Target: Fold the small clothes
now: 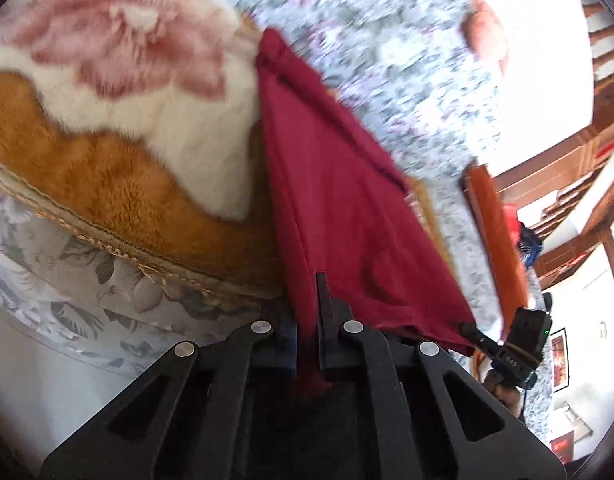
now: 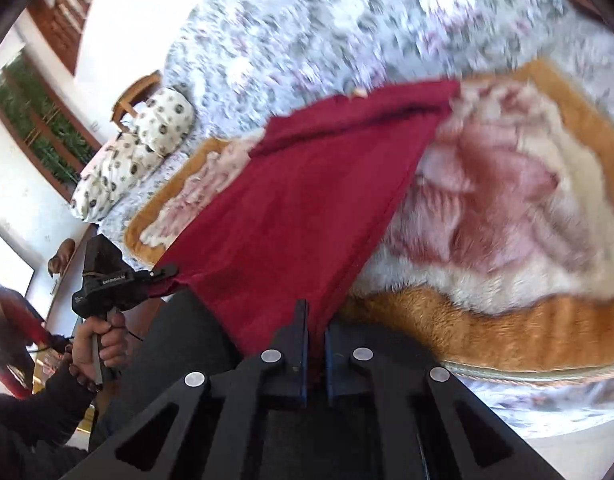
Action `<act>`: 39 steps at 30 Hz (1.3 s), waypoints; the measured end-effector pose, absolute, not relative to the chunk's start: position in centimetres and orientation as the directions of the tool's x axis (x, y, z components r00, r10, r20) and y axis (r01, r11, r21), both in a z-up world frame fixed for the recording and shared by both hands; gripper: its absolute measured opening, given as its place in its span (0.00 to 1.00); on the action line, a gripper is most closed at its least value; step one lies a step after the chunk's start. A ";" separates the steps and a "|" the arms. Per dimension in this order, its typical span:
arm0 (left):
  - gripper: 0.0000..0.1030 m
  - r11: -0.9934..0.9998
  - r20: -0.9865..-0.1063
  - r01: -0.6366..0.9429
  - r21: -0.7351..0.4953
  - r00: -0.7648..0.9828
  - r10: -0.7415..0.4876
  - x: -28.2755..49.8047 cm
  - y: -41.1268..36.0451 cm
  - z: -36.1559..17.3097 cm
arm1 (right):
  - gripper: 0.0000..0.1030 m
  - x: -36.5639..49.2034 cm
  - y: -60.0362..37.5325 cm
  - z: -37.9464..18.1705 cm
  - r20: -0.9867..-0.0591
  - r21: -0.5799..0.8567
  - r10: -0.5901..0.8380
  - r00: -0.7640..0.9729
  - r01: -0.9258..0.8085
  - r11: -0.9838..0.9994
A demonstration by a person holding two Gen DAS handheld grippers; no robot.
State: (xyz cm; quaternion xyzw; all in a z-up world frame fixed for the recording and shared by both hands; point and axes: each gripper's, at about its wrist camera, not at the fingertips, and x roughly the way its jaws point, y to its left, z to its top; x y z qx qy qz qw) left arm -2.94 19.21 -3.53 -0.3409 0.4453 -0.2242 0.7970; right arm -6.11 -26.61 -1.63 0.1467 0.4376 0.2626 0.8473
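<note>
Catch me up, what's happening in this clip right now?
A person is working with a handheld gripper in each hand, folding a dark red garment over a bed. The left gripper is shut on one near corner of the cloth and the right gripper is shut on the other, so the near edge is lifted and stretched between them. The far end trails down onto a fluffy orange and white blanket with pink flowers, on the floral bedspread. No fold is made yet.

Right gripper clamped on red cloth, stretched over to left gripper pinching its other corner; fluffy orange rug beneath, on floral bedspread.
</note>
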 end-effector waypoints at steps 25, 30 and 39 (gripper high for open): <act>0.05 0.598 -0.406 -0.008 -0.801 0.741 -0.534 8.6 17.5 2.3 | 0.05 4.3 -32.0 2.7 -0.485 0.709 0.607 0.629 -0.123 0.694; 0.05 0.637 -0.474 -0.070 -0.768 0.731 -0.491 15.6 16.7 -0.3 | 0.05 11.7 -31.5 -0.6 -0.529 0.676 0.534 0.660 -0.052 0.735; 0.05 0.717 -0.539 -0.081 -0.692 0.719 -0.439 21.1 16.1 -2.6 | 0.05 17.3 -31.1 -2.7 -0.530 0.669 0.514 0.674 -0.040 0.742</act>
